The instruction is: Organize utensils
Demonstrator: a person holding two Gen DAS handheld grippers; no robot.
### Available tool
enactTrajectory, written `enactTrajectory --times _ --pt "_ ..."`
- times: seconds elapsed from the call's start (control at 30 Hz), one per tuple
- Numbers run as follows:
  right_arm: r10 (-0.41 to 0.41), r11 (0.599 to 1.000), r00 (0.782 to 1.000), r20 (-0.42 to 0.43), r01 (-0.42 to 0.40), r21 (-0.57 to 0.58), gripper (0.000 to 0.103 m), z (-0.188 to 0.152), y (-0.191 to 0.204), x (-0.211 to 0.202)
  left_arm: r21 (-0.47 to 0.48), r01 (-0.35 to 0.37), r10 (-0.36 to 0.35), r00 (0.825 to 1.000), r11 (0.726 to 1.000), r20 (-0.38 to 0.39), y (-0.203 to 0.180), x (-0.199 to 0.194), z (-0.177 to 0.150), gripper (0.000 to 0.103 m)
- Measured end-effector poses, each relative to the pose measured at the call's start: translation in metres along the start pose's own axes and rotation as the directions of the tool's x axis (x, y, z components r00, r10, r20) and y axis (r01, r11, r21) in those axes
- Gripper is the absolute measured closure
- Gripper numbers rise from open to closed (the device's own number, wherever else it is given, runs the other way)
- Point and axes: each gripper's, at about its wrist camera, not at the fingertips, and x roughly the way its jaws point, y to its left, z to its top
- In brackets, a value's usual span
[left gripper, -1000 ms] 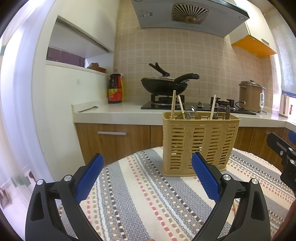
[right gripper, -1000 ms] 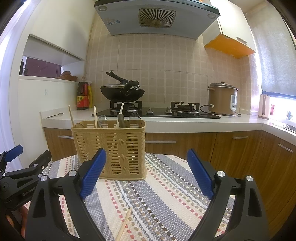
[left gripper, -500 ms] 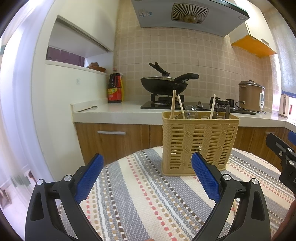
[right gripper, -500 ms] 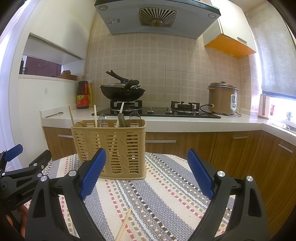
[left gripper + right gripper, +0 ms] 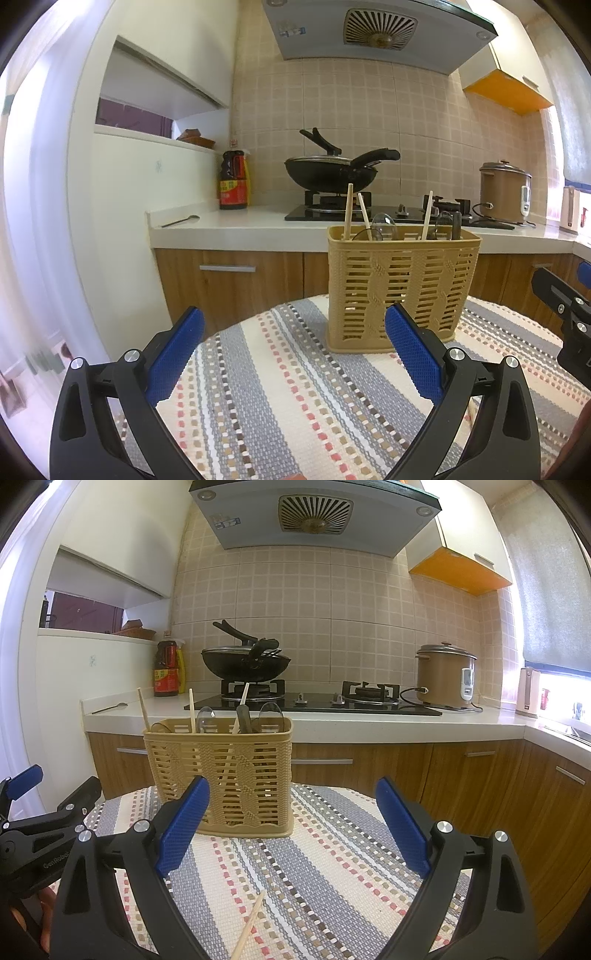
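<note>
A tan slotted utensil basket (image 5: 400, 291) stands on a striped tablecloth (image 5: 280, 398); it also shows in the right wrist view (image 5: 225, 779). It holds several chopsticks (image 5: 348, 210), spoons and a dark-handled utensil. A loose wooden chopstick (image 5: 248, 926) lies on the cloth between my right gripper's fingers. My left gripper (image 5: 293, 354) is open and empty, short of the basket. My right gripper (image 5: 293, 827) is open and empty, just right of the basket.
Behind the table runs a counter with a black wok (image 5: 330, 171) on a hob, a sauce bottle (image 5: 232, 181), a spoon (image 5: 181, 220) and a rice cooker (image 5: 445, 677). Wooden cabinets (image 5: 480, 775) stand below.
Both grippers have stayed open and nearly still. The right view has shifted very slightly; nothing was picked up or let go.
</note>
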Motion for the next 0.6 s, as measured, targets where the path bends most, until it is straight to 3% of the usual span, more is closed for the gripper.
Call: enactTrajectory --times 0.6 --pt "0.002 1.0 1.0 0.004 -0.002 -0.004 0.014 -0.0002 0.0008 -0.001 0.021 -0.012 0.012 1.0 1.0 0.011 -0.0026 -0.002 -0.0003 0.008"
